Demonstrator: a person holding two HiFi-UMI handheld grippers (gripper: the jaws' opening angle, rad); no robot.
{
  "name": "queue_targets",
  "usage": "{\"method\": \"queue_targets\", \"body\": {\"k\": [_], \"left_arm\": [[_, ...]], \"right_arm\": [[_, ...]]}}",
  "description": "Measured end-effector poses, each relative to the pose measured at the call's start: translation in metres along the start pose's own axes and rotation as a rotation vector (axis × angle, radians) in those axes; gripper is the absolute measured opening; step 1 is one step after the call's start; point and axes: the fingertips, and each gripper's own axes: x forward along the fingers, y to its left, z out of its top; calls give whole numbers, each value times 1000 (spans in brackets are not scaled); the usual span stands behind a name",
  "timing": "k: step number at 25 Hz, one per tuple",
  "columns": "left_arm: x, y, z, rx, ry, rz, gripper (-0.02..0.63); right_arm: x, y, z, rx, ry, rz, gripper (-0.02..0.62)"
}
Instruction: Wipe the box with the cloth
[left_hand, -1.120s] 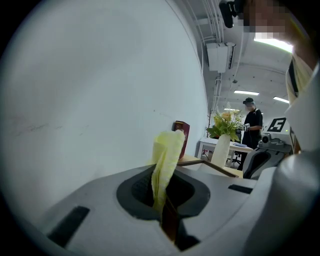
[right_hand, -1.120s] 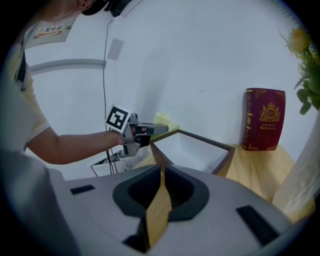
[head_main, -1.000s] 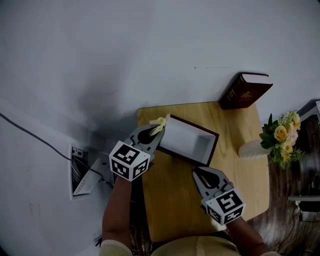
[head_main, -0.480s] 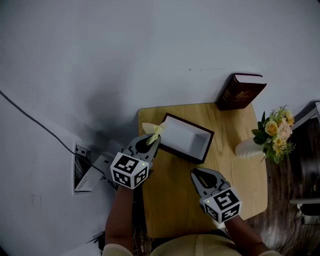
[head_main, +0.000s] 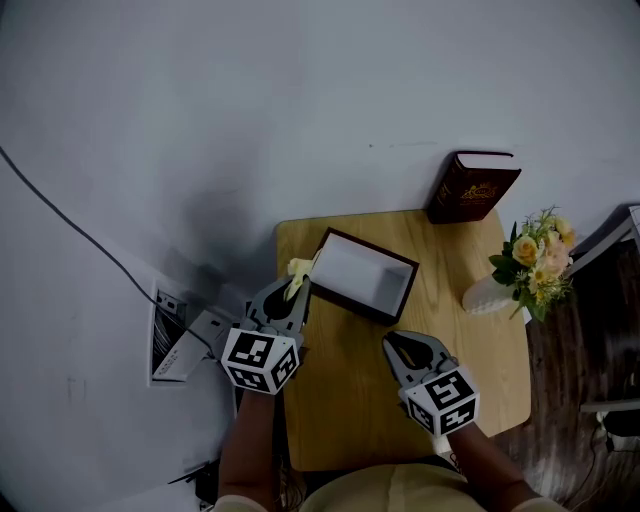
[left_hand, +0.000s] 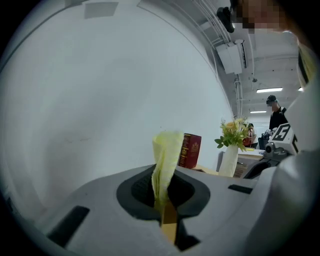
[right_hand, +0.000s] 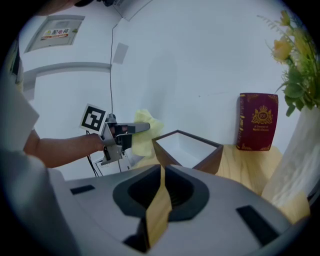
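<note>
Cloth (left_hand: 165, 159) pinched in left tool (head_main: 291, 297) beside box (head_main: 364, 273); right tool (head_main: 398, 345) closed, empty

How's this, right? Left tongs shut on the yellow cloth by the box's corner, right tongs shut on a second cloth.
Not quite. The right tongs are shut but empty: the right gripper view shows their jaws together with nothing between them. The rest holds: the left tongs are shut on the yellow cloth by the corner of the box.
</note>
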Motion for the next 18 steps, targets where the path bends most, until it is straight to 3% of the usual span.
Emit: {"method": "queue_targets", "body": {"k": [6,12,18], "left_arm": [[-12,-31,9,21,-36,16,28],[-29,-51,12,60,-61,96,28],[-42,-72,15,22,-83,110,28]], "right_arm": [[-6,-11,8,-16,-21,-11,34],[-11,-19,11,-30,-29,-12,34],[-15,-27,14,-27,-43,3,34]]}}
